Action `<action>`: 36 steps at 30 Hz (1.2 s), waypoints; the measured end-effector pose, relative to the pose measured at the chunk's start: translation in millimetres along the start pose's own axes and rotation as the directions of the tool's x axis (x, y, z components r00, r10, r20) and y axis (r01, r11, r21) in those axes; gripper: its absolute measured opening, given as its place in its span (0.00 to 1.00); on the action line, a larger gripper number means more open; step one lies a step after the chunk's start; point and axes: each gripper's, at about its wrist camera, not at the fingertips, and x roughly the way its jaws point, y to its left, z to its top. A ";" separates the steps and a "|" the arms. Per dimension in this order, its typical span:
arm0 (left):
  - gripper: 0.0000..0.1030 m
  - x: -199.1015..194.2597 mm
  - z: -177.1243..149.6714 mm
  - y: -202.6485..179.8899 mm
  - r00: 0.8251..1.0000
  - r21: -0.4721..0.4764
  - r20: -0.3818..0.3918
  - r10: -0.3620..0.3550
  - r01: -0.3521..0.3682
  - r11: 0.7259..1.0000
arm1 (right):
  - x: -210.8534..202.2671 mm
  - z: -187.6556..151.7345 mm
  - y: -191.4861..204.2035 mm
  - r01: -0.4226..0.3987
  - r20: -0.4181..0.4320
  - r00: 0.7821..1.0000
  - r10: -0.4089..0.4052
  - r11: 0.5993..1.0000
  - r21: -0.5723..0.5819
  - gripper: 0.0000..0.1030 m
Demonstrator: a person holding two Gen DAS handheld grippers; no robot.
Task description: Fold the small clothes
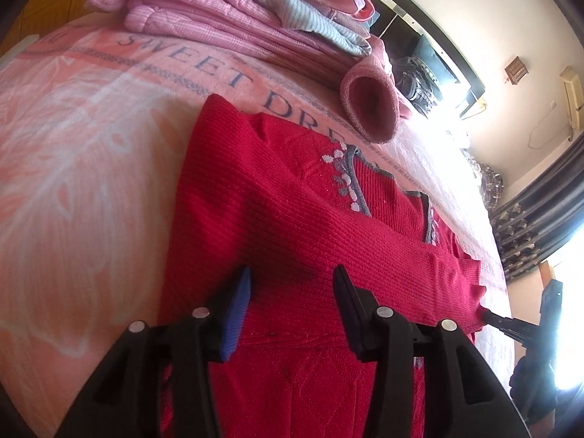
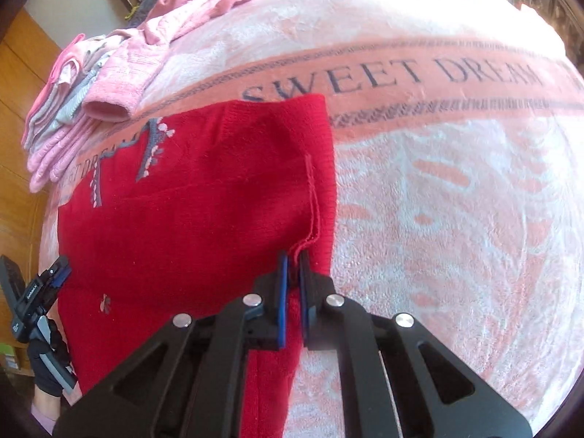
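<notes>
A red knitted sweater (image 2: 189,197) lies on a bed, on top of a pink blanket (image 2: 456,219) with the words "SWEET DREAM" on it. It lies mostly flat. One sleeve (image 1: 328,219) is already folded across the front of it, so the folding has begun but is not finished.

The right claw (image 2: 293,270) is squeezed tight on the red knit at the sweater's side edge, where a loose seam shows. The left claw (image 1: 292,284) is wide apart and holds nothing. It hangs just over the middle of the sweater. I cannot tell if it touches the knit.

At the far side of the bed sits a pile of pink and striped clothes (image 1: 233,3). They look folded and stacked, so I think some clothes are done already. A pink cuff (image 1: 368,106) from that pile pokes out near the sweater's collar.

My guess is that the red sweater is about halfway. The side in the right claw likely needs to go over next, then the bottom needs to come up, and then it can join the pile.
</notes>
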 end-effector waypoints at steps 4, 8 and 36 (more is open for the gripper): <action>0.50 -1.9 1.4 -3.2 1.000 0.000 0.002 0.016 -0.016 1.000 | -5.4 -2.0 -4.5 -0.017 -0.006 1.000 0.017 1.000 0.008 0.15; 0.49 -11.9 5.4 -15.5 0.999 0.025 0.037 0.003 -0.004 1.000 | -30.1 8.3 5.4 -0.019 0.084 0.996 0.020 1.000 -0.010 0.23; 0.49 -66.3 -23.2 -18.6 0.989 0.093 -0.143 -0.049 0.062 0.994 | -78.3 -25.2 9.8 -0.118 0.091 0.988 0.124 0.991 -0.068 0.38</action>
